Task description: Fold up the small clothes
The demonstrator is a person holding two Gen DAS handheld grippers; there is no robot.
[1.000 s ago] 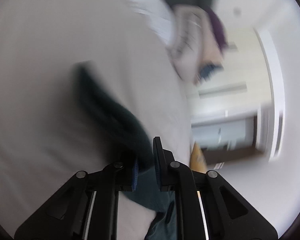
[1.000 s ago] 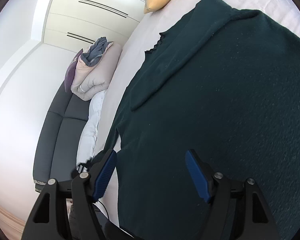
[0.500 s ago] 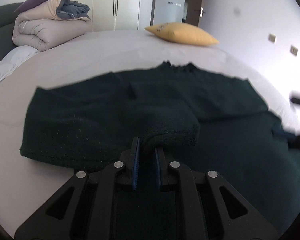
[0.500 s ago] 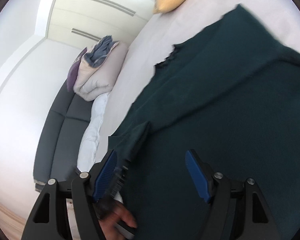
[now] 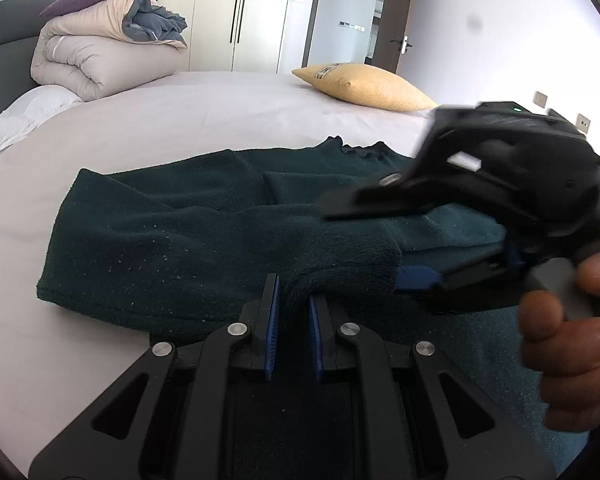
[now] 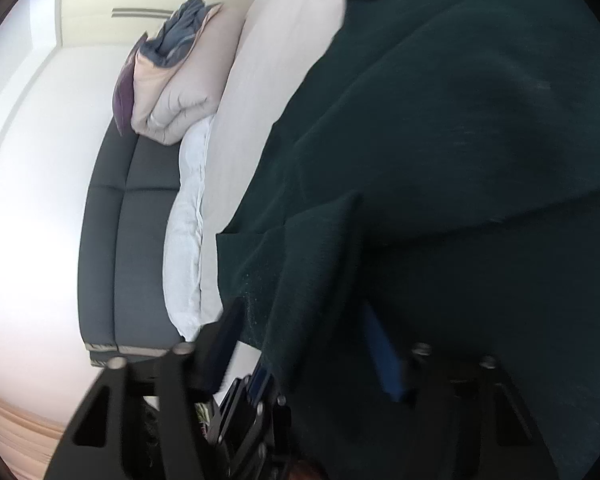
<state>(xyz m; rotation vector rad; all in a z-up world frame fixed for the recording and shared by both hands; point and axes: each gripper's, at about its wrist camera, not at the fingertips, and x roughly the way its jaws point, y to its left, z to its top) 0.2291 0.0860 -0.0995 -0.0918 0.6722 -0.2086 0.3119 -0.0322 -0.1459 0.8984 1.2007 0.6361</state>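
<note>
Bed [image 5: 148, 120] with pale sheet, dark green sweater [image 5: 172, 232] spread across it, long axis running left to right in my left wrist view, scalloped neckline at the far edge. Folded duvet [image 5: 100, 60] and yellow pillow [image 5: 364, 86] sit further back, well clear.

My left gripper [image 5: 293, 312]: jaws nearly shut, pinching a thick fold of the sweater's near edge; the fabric rises straight out from between the pads.

My right gripper [image 5: 416, 280]: comes in from the right, just beside that same fold, jaws closing. In the right wrist view [image 6: 300, 344] a flap of sweater hangs between them, but blur hides whether the pads press it yet.

The turning relation: both grippers sit on the near edge, left one nearer the fold's centre, so I judge the next move carries this edge away toward the neckline, across the long axis.
</note>
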